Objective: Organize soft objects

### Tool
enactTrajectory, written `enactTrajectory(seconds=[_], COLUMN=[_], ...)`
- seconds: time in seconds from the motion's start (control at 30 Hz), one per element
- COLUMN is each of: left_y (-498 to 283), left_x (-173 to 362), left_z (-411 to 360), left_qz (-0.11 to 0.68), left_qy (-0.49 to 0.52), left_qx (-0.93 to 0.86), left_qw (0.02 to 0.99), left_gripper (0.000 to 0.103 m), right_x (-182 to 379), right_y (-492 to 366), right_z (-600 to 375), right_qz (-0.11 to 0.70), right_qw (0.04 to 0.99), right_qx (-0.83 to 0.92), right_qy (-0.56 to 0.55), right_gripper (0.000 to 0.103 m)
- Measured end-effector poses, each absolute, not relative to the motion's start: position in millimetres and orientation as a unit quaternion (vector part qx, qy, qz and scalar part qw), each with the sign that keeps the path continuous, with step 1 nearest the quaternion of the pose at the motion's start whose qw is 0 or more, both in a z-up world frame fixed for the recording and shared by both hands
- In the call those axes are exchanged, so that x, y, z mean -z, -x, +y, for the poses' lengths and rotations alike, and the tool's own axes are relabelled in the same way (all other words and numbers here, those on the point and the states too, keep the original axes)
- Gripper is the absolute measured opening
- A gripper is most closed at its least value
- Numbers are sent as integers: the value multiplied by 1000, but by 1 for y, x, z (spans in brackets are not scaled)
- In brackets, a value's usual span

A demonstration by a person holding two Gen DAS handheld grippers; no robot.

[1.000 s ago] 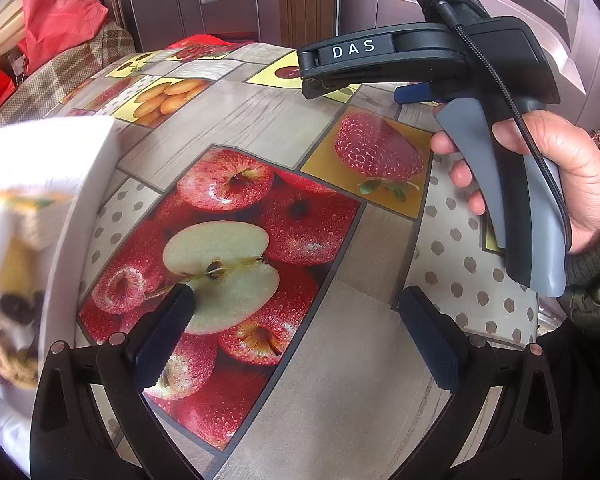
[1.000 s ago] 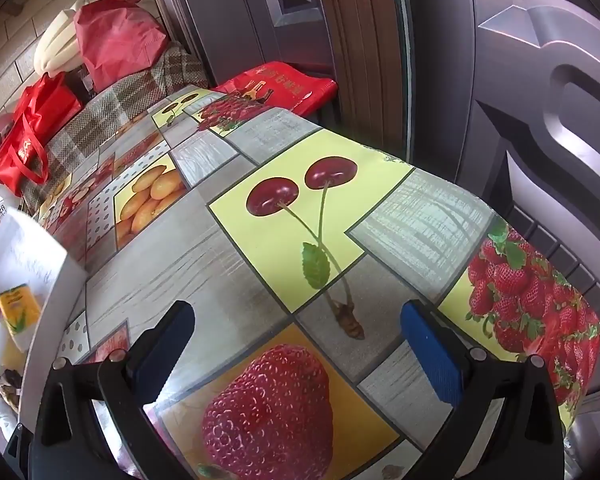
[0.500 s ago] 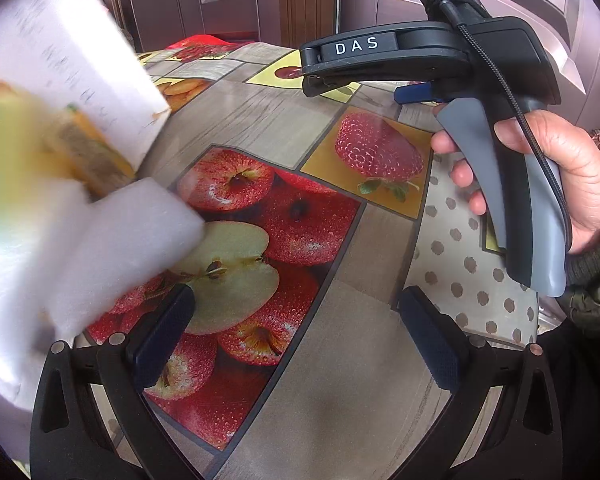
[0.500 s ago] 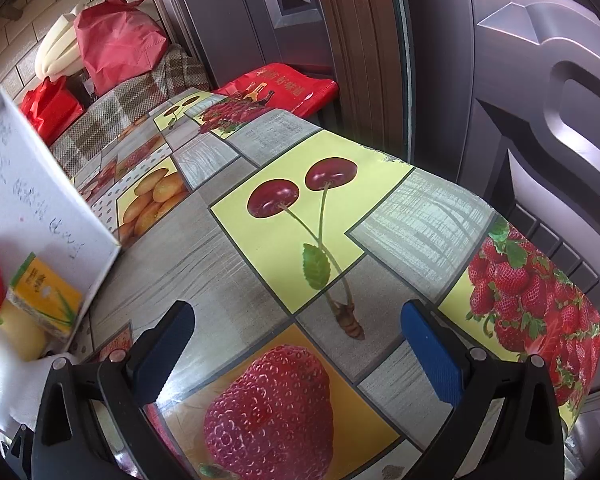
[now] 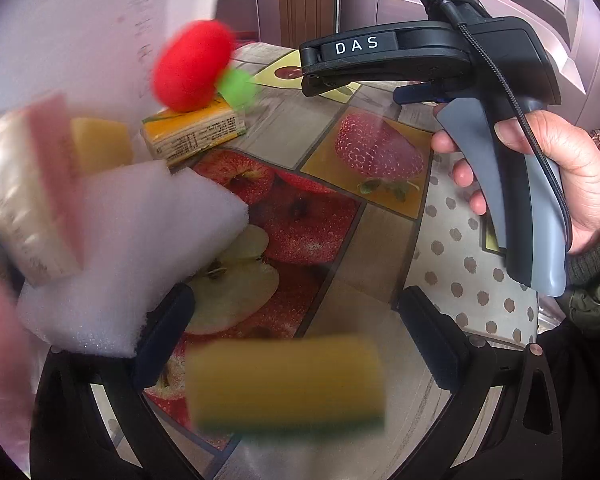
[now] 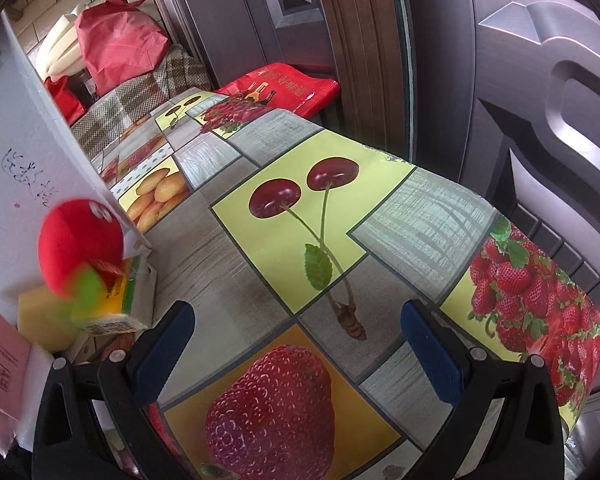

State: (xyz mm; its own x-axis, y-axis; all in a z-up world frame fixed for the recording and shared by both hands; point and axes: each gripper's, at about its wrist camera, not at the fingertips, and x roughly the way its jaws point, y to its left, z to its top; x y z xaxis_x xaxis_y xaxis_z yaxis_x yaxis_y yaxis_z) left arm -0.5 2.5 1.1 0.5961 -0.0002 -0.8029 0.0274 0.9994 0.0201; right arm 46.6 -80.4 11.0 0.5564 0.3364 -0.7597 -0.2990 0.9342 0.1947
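- "DAS", white capitals on the black top bar of the right gripper (image 5: 384,92), seen from the left wrist.
- Handwritten marks on the white box (image 6: 16,152): illegible.
- Fine print on the orange-yellow packet (image 5: 196,136): too small to read.
- Print on the pink card (image 6: 0,364): unreadable.

sponge (image 5: 286,384) front | foam block (image 5: 140,248) left | plush ball (image 5: 192,66) behind

Fruit-print tablecloth (image 6: 284,240), red bags (image 6: 120,40) beyond, perhaps a checked cushion (image 6: 140,100) beneath.
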Motion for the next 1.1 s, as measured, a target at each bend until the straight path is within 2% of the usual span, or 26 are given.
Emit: enactTrajectory(seconds=[1.1], left_y=[2], left_x=[-1], left_z=[0], left_qz=[450], left_qy=[-16], left_qx=[7], left_qw=[893], left_gripper=[102], right_x=[-10], right_y=[-47], right_z=[-81], right_qz=[435], right_qw=[881], right_qx=[-184], right_qy=[-22], right_gripper=[103])
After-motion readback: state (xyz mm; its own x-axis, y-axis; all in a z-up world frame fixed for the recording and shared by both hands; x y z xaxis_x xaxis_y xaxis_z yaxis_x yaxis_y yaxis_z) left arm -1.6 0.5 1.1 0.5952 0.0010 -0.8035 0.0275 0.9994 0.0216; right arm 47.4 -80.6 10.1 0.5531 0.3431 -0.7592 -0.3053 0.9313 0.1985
